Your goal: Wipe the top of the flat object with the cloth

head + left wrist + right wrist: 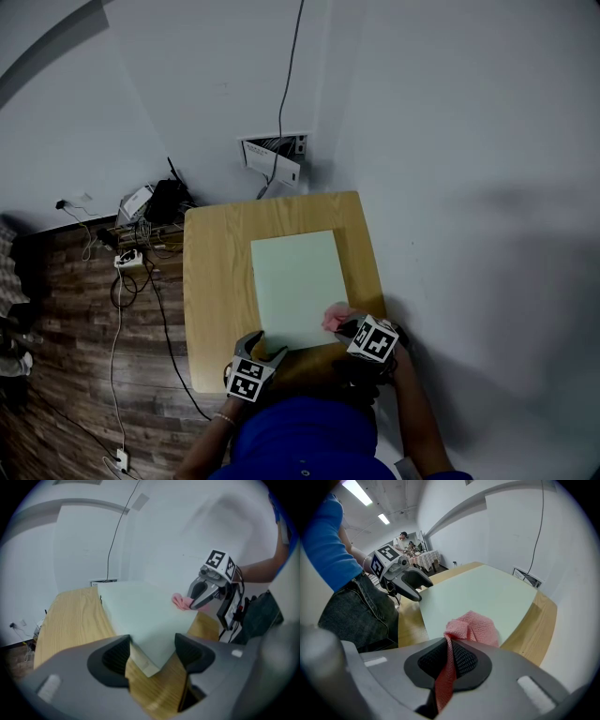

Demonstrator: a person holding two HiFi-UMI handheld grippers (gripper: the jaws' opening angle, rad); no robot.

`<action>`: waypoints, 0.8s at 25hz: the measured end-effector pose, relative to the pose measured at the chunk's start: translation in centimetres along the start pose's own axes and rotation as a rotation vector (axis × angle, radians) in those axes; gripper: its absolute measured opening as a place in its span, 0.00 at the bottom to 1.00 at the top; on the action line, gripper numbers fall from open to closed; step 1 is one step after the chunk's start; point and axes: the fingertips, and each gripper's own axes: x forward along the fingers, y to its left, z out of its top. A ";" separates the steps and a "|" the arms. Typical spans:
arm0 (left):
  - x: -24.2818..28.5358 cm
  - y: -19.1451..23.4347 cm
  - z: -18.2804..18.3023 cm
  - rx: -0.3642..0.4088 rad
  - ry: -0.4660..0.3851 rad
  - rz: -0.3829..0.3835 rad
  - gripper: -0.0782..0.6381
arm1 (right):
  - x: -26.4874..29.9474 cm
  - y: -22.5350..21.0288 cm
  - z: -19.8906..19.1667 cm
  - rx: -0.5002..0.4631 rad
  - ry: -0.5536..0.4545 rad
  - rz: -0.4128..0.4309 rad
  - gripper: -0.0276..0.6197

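A pale green flat board [296, 286] lies on a small wooden table [214, 281]. My right gripper [349, 325] is shut on a pink mesh cloth [471, 626], which rests on the board's near right corner [334, 319]. In the right gripper view the cloth runs down between the closed jaws. My left gripper [262, 349] stands open at the board's near left corner [145, 665], the corner lying between its fingers without being clamped. The left gripper view shows the board [140, 616], the cloth [180, 601] and the right gripper [199, 595] across it.
The table stands against a white wall with a socket plate [277, 150] and a hanging cable. Power strips and tangled cables [141, 234] lie on the wood floor to the left. A person's blue sleeve and jeans [361, 611] are close behind the grippers.
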 end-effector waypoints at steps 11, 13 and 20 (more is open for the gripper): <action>-1.9 0.0 3.9 0.016 -0.124 -0.001 0.49 | -4.6 -1.1 5.0 0.036 -0.293 -0.097 0.06; -2.9 0.1 6.1 0.016 -0.195 0.004 0.45 | -6.1 -1.2 6.8 0.034 -0.363 -0.114 0.06; -7.6 -0.4 13.0 0.021 -0.469 -0.007 0.25 | -10.9 -0.4 11.0 0.006 -0.540 -0.163 0.06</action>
